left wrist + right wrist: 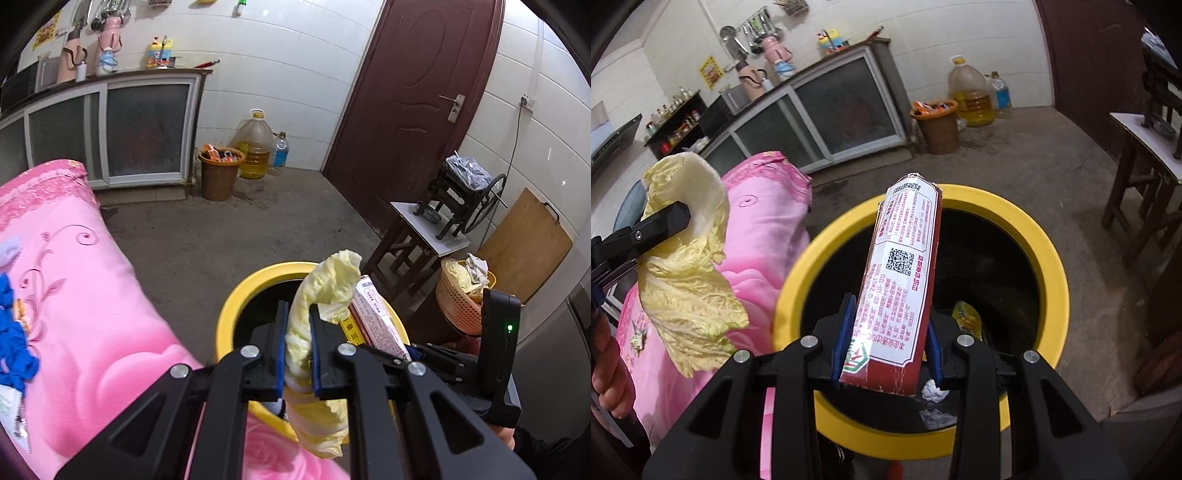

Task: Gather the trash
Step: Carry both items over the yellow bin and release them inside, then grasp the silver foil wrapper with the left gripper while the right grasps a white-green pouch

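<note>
Both grippers hang over the yellow-rimmed bin [1052, 266] beside the pink quilt [92, 295]. The left gripper [297, 347] has its fingers clenched on a limp cabbage leaf [325, 284], held over the bin's near left rim. The right gripper [886, 339] grasps a red and white printed packet [905, 277], tilted up over the bin's mouth. Down inside the dark bin lie a yellow wrapper [967, 317] and crumpled white paper [934, 393]. Far off by the cabinet, a brown bucket [219, 173] is stuffed with orange wrappers, with an oil jug [255, 147] just beside it. At right, an orange basket [458, 299] holds leaves and paper.
</note>
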